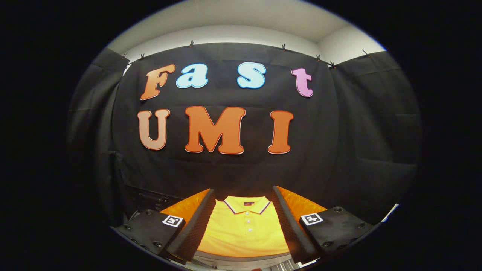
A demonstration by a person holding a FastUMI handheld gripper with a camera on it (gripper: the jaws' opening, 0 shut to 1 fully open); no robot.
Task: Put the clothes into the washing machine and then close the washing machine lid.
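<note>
Gripper (244, 229) fingers stand wide apart and hold nothing; the bright yellow polo shirt with a striped collar and a white button placket (244, 229) shows in the gap between them, lying flat below and just ahead of the fingertips, collar pointing away toward the far wall. Whether the fingers are already touching the cloth I cannot tell from this angle.

The main risk, as I judge it, is a poor pinch: the shirt lies smooth and flat, so closing the fingers on it may only skim the top layer or slide off, and a grip on one layer alone could let the garment unfold and trail when lifted. A trailing sleeve or hem could then hang over the rim of the washing machine and foul the lid when it comes down. The machine itself is not something I can place from here, so the carry would have to begin with finding it.

The shirt rests on a pale surface (241, 259), of which a narrow strip shows at the near edge of the cloth. Beyond the fingers hangs the black cloth wall of the booth (361, 131), clipped along its top edge, with a white wall and ceiling (241, 30) above it.
</note>
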